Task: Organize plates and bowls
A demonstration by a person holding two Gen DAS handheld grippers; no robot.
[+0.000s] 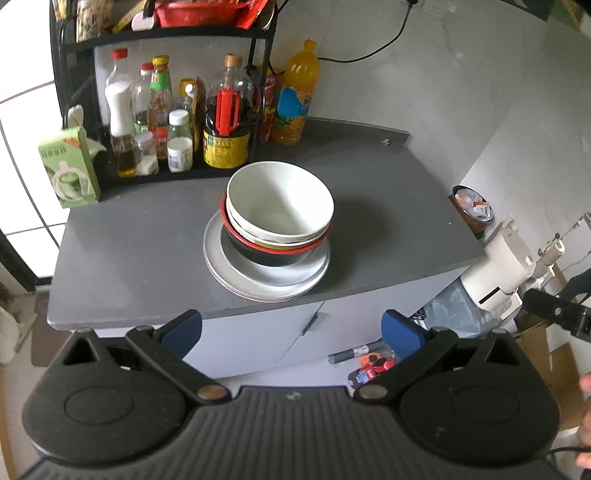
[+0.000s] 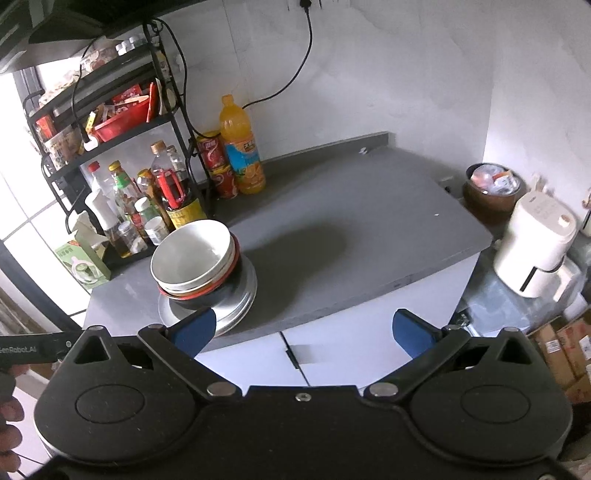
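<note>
Left wrist view: my left gripper (image 1: 291, 334) hangs in front of the grey countertop (image 1: 129, 251), its blue-padded fingers (image 1: 183, 330) spread wide apart and holding nothing. Near the middle of the counter stands the stack: a white ceramic bowl (image 1: 279, 201) nested on top, a second pale bowl under it, then a black bowl with a red rim (image 1: 273, 254), all resting on flat grey round plates (image 1: 269, 284). Behind the stack, a black wire rack (image 1: 166, 35) holds condiment bottles, with an orange juice bottle (image 1: 297, 96) just beside it. Right wrist view: my right gripper (image 2: 303, 330) is likewise spread open and empty, off the counter's front edge. The same stack lies toward the counter's left side, its plates (image 2: 240, 299) partly hidden behind the left blue finger (image 2: 194, 330). A white kettle-like appliance (image 2: 535, 243) stands beyond the counter's right end.
</note>
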